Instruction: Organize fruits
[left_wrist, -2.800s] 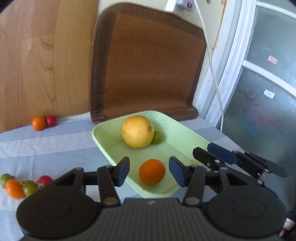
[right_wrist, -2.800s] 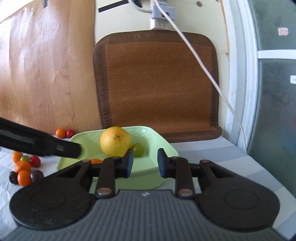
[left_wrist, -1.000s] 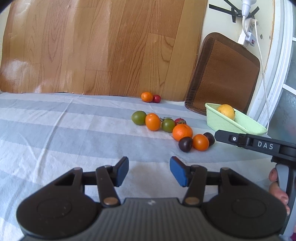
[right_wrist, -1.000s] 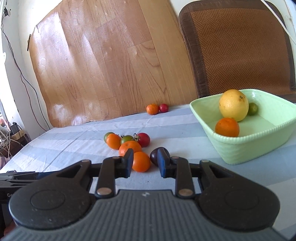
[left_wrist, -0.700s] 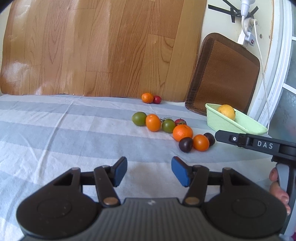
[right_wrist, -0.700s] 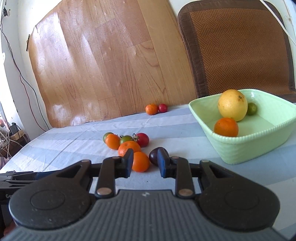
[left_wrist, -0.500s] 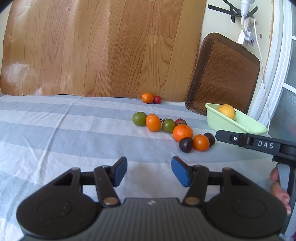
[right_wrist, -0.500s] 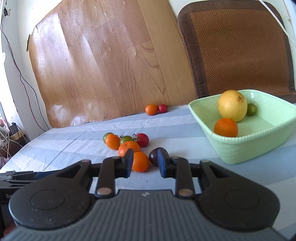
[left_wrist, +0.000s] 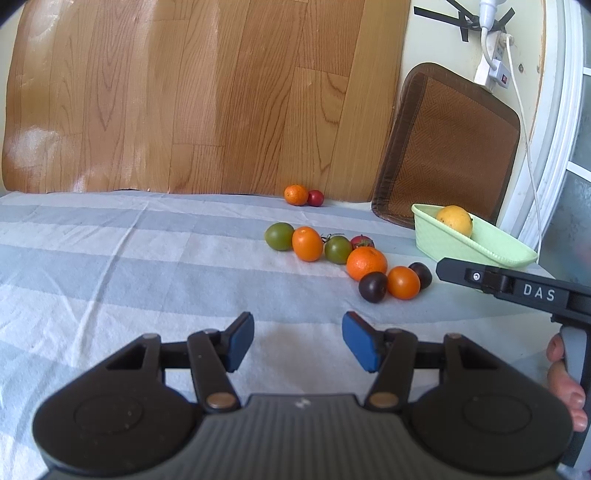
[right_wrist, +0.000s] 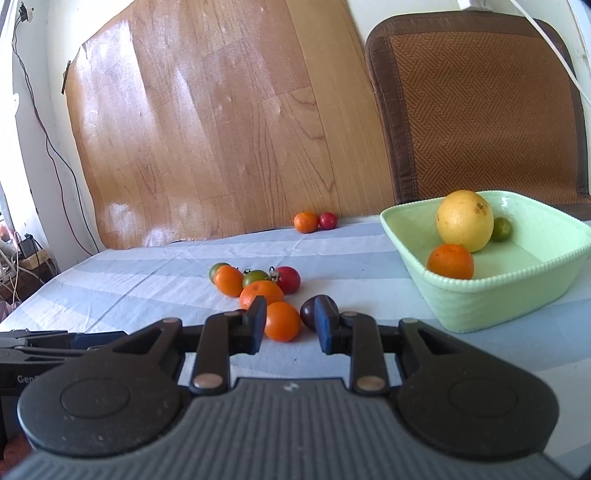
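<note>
My left gripper (left_wrist: 298, 338) is open over bare cloth, nothing between its blue pads. Ahead of it lies a cluster of fruit: a green tomato (left_wrist: 279, 236), orange ones (left_wrist: 307, 243), a mandarin (left_wrist: 366, 263) and dark plums (left_wrist: 373, 287). My right gripper (right_wrist: 291, 326) is open by a narrow gap and holds nothing. An orange tomato (right_wrist: 281, 320) and a dark plum (right_wrist: 312, 312) lie just beyond its tips. The pale green bowl (right_wrist: 491, 302) at the right holds a big yellow citrus (right_wrist: 464, 219), an orange (right_wrist: 450, 260) and a small green fruit (right_wrist: 501, 229).
An orange fruit (right_wrist: 306, 221) and a red one (right_wrist: 328, 220) sit together at the back by the wood-patterned board (right_wrist: 207, 129). A brown woven mat (right_wrist: 480, 103) leans behind the bowl. The striped cloth (left_wrist: 110, 266) stretches away to the left. A person's fingers (left_wrist: 561, 369) hold the right gripper.
Both grippers have drawn back from the bowl to the near part of the table, leaving the orange inside it. Over the last second the left jaws spread slightly; nothing else moved.
</note>
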